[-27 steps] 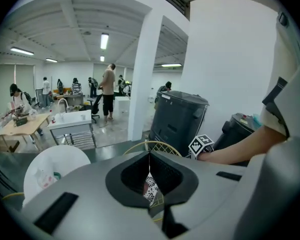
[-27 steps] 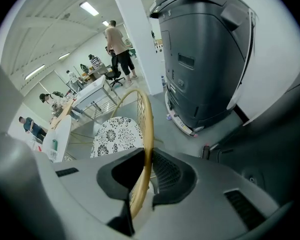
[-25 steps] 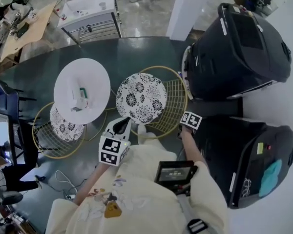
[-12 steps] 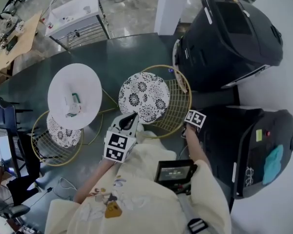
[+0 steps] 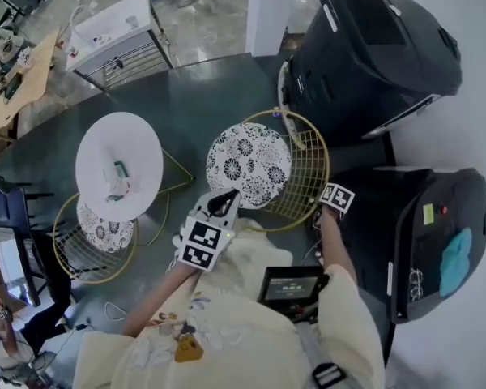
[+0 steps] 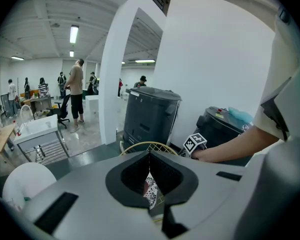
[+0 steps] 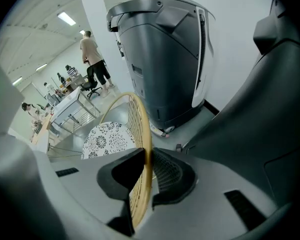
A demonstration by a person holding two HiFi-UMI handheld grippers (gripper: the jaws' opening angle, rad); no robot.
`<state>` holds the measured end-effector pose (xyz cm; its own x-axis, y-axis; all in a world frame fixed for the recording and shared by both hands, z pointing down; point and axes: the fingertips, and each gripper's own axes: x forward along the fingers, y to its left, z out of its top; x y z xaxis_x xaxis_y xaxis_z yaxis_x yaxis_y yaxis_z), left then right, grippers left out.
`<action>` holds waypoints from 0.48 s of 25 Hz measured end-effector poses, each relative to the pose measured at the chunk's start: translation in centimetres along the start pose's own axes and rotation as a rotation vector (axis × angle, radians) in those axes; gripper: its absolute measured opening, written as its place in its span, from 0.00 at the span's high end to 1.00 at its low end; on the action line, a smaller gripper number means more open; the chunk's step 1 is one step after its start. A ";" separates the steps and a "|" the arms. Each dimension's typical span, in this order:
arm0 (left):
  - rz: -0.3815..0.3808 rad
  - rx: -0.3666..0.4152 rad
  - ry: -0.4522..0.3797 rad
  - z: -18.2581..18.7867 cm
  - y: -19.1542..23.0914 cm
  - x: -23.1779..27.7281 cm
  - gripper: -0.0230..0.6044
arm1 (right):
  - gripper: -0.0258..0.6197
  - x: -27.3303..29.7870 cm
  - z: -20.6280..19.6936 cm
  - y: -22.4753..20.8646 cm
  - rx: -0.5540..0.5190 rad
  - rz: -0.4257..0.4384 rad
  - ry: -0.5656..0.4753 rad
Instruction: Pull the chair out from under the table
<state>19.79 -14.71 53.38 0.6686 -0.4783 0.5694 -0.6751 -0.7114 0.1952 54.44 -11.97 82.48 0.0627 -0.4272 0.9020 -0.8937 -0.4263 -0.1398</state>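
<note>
Pinching chair (image 7: 139, 144) backrest rim between right gripper (image 7: 148, 173) jaws | left gripper (image 6: 150, 185) jaws pressed together, near seat cushion (image 5: 249, 164)

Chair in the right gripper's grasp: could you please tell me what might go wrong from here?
1. The right gripper has its fingers pinched on only the thin wire rim of the chair, so it may slip, or the chair may tip.
2. The near black bin and the far black bin stand close beside the chair back; pulling that way could knock it against them.
</note>
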 end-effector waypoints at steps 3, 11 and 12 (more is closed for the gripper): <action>-0.027 0.010 0.009 0.1 -0.7 0.5 0.95 | 0.87 -0.2 -0.1 -1.5 0.025 -0.009 -0.004; -0.088 0.019 0.032 0.8 -1.8 2.2 0.95 | 0.90 -1.6 0.5 -4.3 0.069 -0.050 -0.042; -0.099 0.018 0.034 0.8 -2.0 2.4 0.95 | 0.94 -2.1 0.9 -5.2 0.079 -0.078 -0.067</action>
<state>23.01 -14.79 53.73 0.7202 -0.3877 0.5753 -0.6007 -0.7634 0.2375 59.32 -9.58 80.90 0.1624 -0.4414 0.8825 -0.8475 -0.5204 -0.1044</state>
